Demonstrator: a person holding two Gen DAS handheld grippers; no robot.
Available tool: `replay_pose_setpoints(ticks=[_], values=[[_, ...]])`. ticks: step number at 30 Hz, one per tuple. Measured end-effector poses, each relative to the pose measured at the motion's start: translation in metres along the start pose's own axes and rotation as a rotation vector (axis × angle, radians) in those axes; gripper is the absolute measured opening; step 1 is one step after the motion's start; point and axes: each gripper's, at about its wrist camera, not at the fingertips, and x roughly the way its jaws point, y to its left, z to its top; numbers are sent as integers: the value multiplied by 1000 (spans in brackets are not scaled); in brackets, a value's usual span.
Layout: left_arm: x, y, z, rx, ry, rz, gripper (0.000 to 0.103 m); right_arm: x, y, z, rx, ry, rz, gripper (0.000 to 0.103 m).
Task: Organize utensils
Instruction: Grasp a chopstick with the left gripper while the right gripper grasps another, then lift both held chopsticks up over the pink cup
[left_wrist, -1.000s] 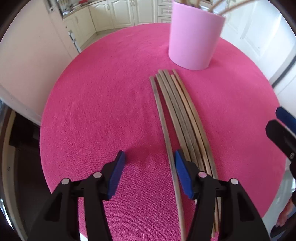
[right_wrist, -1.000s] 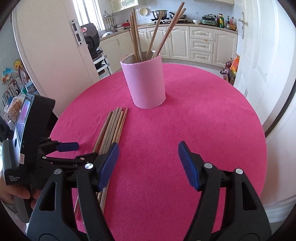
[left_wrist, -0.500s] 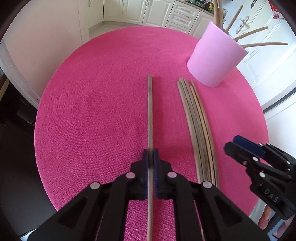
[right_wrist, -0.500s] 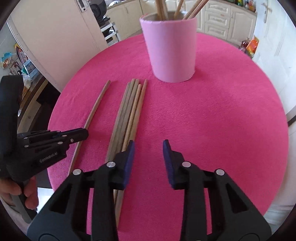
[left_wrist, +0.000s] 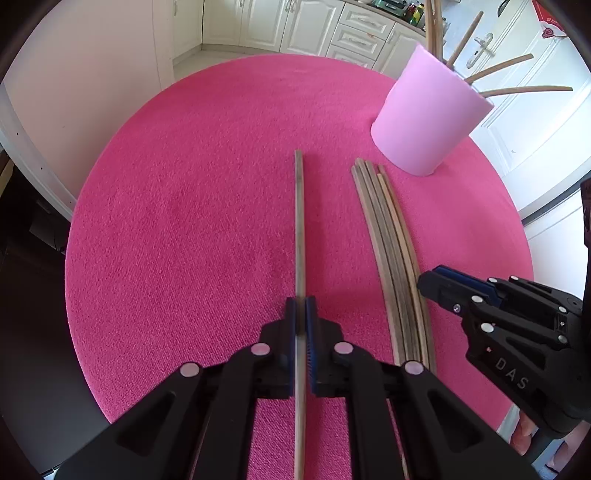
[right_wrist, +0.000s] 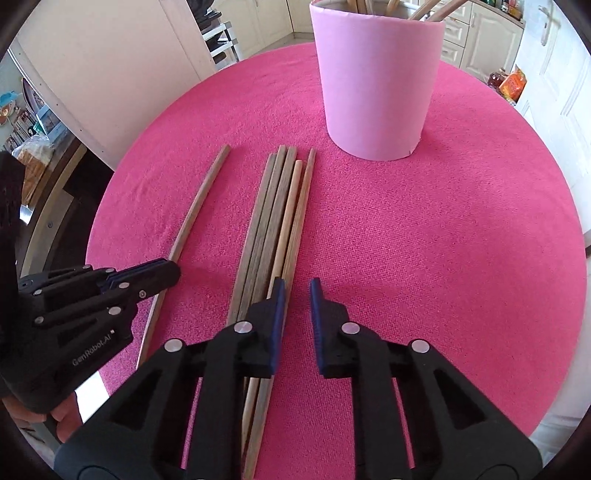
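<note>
Chopstick (left_wrist: 300, 236), single, pinched in left gripper (left_wrist: 301, 325), apart from bundle (right_wrist: 275, 218) of five mid-table (left_wrist: 177, 206). Right gripper (right_wrist: 295, 295) narrowly parted over bundle's near end. Pink cup (right_wrist: 376, 81) holding sticks, near far edge.

Single chopstick (left_wrist: 300, 236): dark brown wood, long and thin, pinched between blue pads, set apart to the left of the bundle, pointing toward the far side of the table.
Bundle of chopsticks (right_wrist: 277, 214): five wooden sticks, side by side and touching, flat on the pink cloth; one paler than its neighbours.
Pink holder (right_wrist: 376, 81): upright cylinder, open top, just beyond the bundle's far tips.
Sticks in holder (left_wrist: 517, 90): several standing inside, leaning out at different angles.
</note>
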Motion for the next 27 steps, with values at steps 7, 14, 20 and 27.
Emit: replay_pose_setpoints(ticks=[7, 14, 20, 27], values=[[1, 0, 3, 6, 1, -1, 6, 5, 7, 1, -27, 41, -23, 15], [3, -5, 4, 5, 2, 11, 6, 11, 13, 8, -54, 81, -50, 15], [0, -1, 2, -21, -8, 5, 6, 11, 11, 6, -41, 54, -36, 11], [-8, 11, -3, -63, -34, -42, 6, -7, -16, -9, 16, -13, 25, 6]])
